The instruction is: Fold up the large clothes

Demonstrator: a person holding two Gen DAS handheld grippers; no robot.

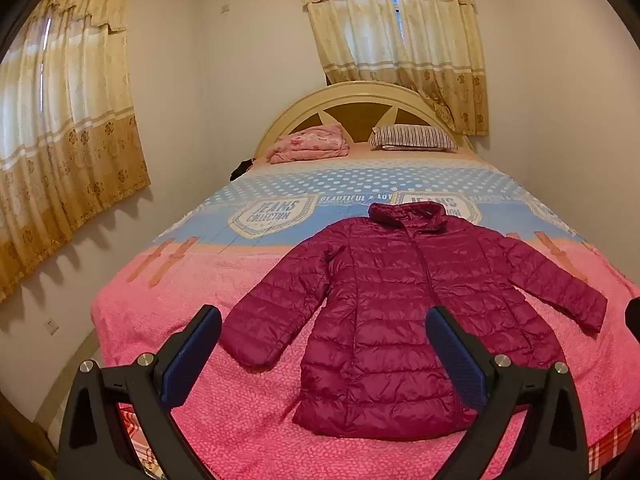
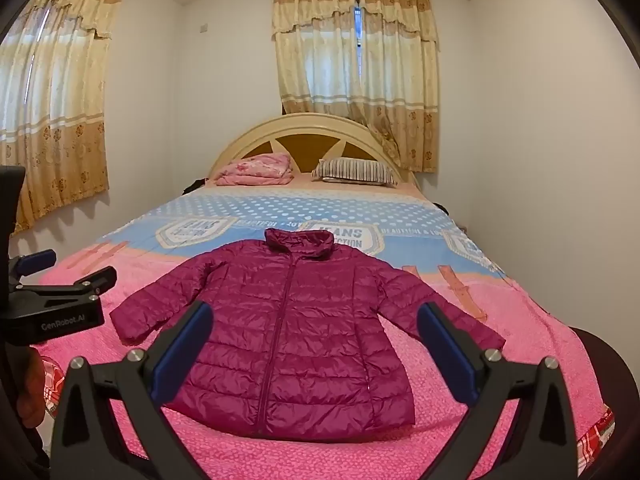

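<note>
A magenta quilted puffer jacket point(image 1: 400, 312) point(image 2: 296, 332) lies flat and zipped on the bed, collar away from me, both sleeves spread out to the sides. My left gripper point(image 1: 324, 320) hovers open above the foot of the bed, in front of the jacket's hem and left sleeve, with nothing between its blue pads. My right gripper point(image 2: 316, 320) is open too, held short of the hem and apart from the cloth. In the right wrist view the left gripper point(image 2: 68, 272) shows at the left edge, over the bed's left side.
The jacket rests on a pink blanket point(image 1: 200, 300) point(image 2: 500, 352) over a blue dotted sheet point(image 2: 300, 208). A folded pink quilt point(image 1: 308, 144) and a striped pillow point(image 1: 412, 138) lie by the headboard. Walls and curtained windows close in on the bed's left, right and far sides.
</note>
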